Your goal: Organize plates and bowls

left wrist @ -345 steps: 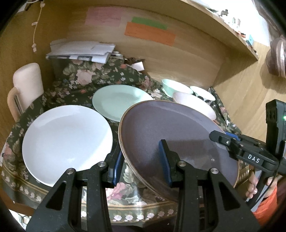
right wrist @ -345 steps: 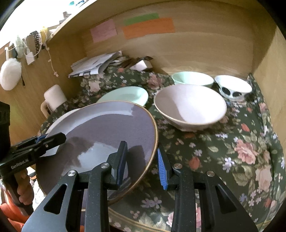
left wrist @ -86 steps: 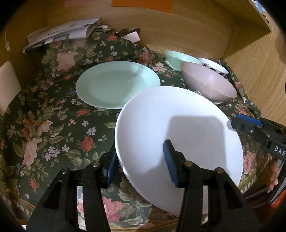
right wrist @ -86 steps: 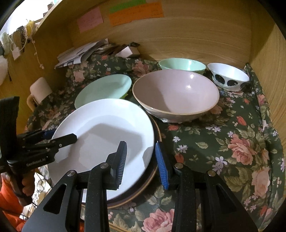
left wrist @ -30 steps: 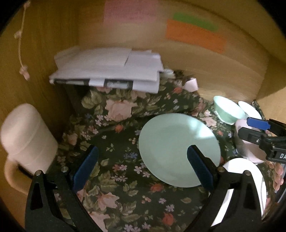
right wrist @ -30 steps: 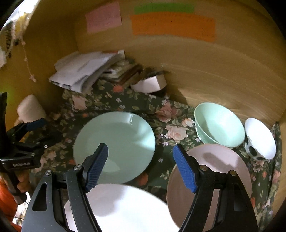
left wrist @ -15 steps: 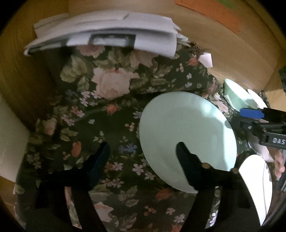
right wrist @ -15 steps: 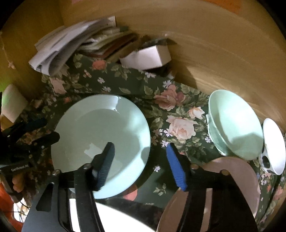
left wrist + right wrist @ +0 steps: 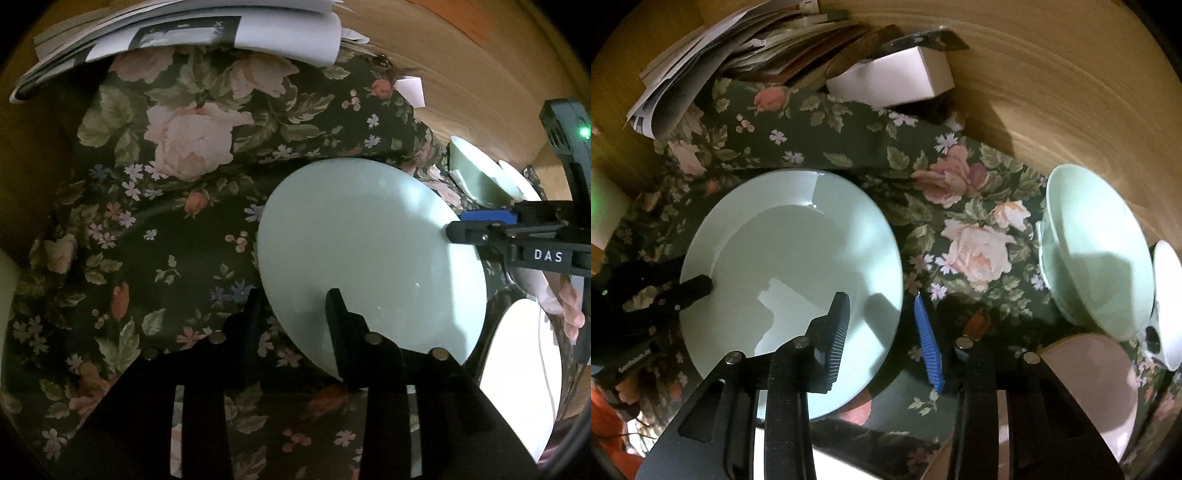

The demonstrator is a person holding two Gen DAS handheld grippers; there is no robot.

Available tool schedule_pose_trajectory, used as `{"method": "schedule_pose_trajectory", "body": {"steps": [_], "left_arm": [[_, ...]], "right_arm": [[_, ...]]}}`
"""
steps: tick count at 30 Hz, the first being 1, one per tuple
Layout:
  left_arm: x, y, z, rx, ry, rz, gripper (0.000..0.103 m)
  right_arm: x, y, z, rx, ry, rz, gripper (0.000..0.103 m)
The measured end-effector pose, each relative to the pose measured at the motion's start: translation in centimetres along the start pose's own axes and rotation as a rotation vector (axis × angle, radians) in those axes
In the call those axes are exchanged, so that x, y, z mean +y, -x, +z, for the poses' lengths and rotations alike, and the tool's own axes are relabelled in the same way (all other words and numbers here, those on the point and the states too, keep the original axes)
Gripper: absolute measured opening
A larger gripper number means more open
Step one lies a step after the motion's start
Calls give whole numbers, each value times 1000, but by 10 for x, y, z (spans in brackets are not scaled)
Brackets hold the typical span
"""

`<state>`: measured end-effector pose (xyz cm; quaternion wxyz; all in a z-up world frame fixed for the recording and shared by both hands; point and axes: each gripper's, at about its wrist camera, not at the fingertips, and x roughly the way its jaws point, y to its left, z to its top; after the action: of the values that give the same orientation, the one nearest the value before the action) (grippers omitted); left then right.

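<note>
A mint green plate (image 9: 369, 258) (image 9: 790, 266) lies flat on the flowered cloth. My left gripper (image 9: 295, 306) straddles its left rim. Its jaws are closing, one finger over the plate and the other outside the edge on the cloth. My right gripper (image 9: 882, 325) straddles the right rim and is also closing. There is still a gap between its blue pad (image 9: 927, 339) and the edge. Each view shows the other gripper at the far rim: the right gripper (image 9: 458, 225), the left gripper (image 9: 698, 288). A white plate (image 9: 517, 369) lies at the near side.
A mint bowl (image 9: 1097, 251), a white spotted bowl (image 9: 1167, 306) and a pink bowl (image 9: 1086, 384) stand to the right. Stacked papers (image 9: 184, 29) and a white box (image 9: 897, 81) lie against the wooden back wall (image 9: 1052, 92). A cream mug (image 9: 605, 210) is at the far left.
Both grippers have come down and closer to the mint plate. Their jaws have narrowed from wide apart to a small gap around its opposite rims.
</note>
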<state>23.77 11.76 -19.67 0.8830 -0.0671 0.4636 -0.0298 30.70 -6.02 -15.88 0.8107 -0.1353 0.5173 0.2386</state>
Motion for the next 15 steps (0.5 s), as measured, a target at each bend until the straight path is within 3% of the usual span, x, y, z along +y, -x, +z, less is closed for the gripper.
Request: {"method": "schedule_pose_trajectory", "body": {"steps": [4,8,15], "left_arm": [[-2,-4,3,1,4,-9,35],[2,0,2,3,11,-23,35],[1,1,1,-2,-24,-30,35]], "right_arm": [[1,0,11,-2,-11,17,30],[4,-10,15,38,0,-3,30],[1,-27,22,105,-36,40,28]]}}
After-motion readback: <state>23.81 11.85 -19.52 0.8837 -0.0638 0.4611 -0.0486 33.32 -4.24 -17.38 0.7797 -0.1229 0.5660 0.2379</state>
